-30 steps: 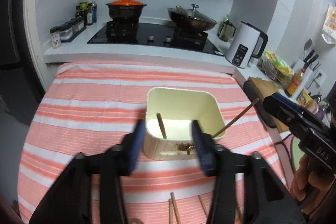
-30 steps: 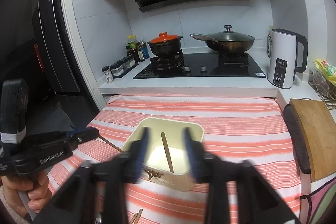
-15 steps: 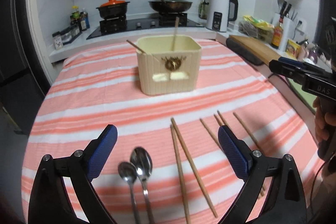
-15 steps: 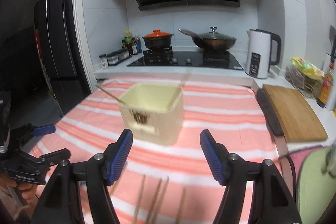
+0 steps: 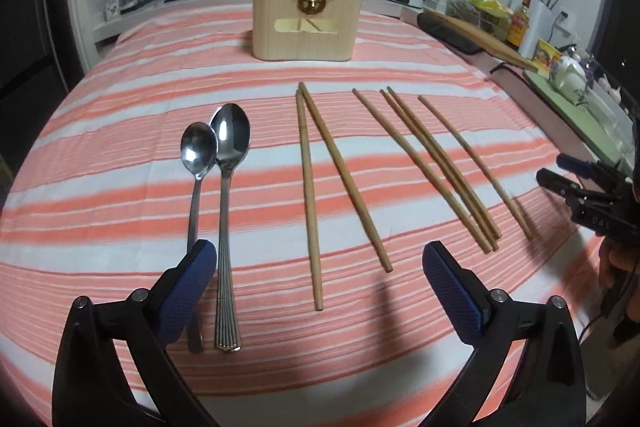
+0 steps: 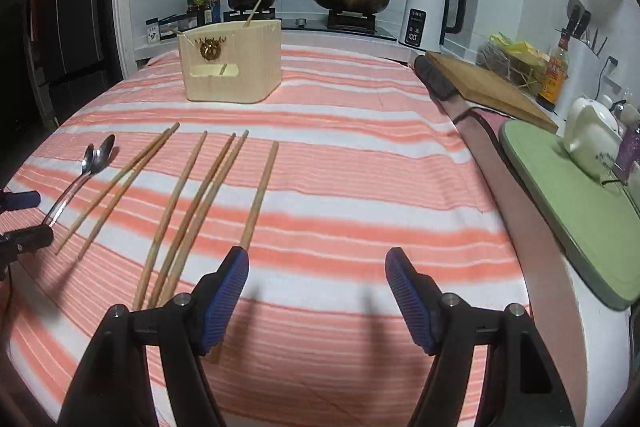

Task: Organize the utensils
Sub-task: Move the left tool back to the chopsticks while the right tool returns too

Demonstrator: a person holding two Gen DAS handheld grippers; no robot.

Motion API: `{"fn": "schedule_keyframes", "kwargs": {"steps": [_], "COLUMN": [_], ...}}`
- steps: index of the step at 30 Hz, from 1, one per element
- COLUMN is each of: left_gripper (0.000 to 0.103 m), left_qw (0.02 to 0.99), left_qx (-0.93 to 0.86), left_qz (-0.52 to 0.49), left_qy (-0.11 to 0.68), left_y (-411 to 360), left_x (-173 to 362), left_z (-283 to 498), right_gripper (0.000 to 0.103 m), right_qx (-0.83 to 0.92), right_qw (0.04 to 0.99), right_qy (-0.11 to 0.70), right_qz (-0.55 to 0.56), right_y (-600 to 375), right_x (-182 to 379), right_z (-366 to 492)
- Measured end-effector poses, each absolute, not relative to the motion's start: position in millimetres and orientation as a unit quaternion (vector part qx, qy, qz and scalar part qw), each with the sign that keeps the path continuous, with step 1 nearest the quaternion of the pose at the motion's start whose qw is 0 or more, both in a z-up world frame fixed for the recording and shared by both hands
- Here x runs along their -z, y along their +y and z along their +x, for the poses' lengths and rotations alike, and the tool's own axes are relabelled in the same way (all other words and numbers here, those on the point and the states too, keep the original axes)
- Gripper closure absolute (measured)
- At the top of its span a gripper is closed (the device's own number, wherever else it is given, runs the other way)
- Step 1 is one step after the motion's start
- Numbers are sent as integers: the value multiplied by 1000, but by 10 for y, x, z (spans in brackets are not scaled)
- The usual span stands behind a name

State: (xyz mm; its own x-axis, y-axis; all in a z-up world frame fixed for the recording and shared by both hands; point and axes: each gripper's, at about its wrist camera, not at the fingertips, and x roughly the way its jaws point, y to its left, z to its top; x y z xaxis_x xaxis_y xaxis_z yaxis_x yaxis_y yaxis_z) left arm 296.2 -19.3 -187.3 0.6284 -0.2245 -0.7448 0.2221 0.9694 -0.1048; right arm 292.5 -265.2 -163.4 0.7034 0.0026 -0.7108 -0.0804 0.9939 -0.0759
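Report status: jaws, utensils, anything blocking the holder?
Left gripper and right gripper open, empty. Six chopsticks and two spoons lie on the cloth; two chopsticks in the holder. Path clear.

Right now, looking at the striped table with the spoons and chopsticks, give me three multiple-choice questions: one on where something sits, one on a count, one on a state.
1. Where do the two shiny metal spoons lie relative to the loose wooden chopsticks?
A. To their left in the left wrist view
B. Between them
C. Inside the holder

2. How many wooden chopsticks lie loose on the pink-and-white striped cloth?
A. Four
B. Six
C. Eight

3. What state is the left gripper in?
A. Shut on a spoon
B. Shut on a chopstick
C. Open, holding nothing

Answers:
1. A, since both spoons sit side by side left of all the sticks.
2. B, since a pair and four more show, besides two standing in the cream rectangular utensil holder.
3. C, since its blue fingers stand wide apart above the cloth.
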Motion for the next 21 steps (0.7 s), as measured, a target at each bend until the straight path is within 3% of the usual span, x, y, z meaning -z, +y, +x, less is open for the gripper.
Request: {"fn": "schedule_keyframes", "kwargs": {"steps": [21], "left_gripper": [1], "left_qw": [891], "left_qx": [82], "left_qz": [5], "left_qy": [447], "left_y": [-74], "left_x": [2196], "left_z": [2939], "right_gripper": [30], "right_qx": [-11], "right_qw": [915], "right_qy": [404], "right_qz": [-10], "right_y": [-2833], "right_x": [1933], "right_z": [2903]}}
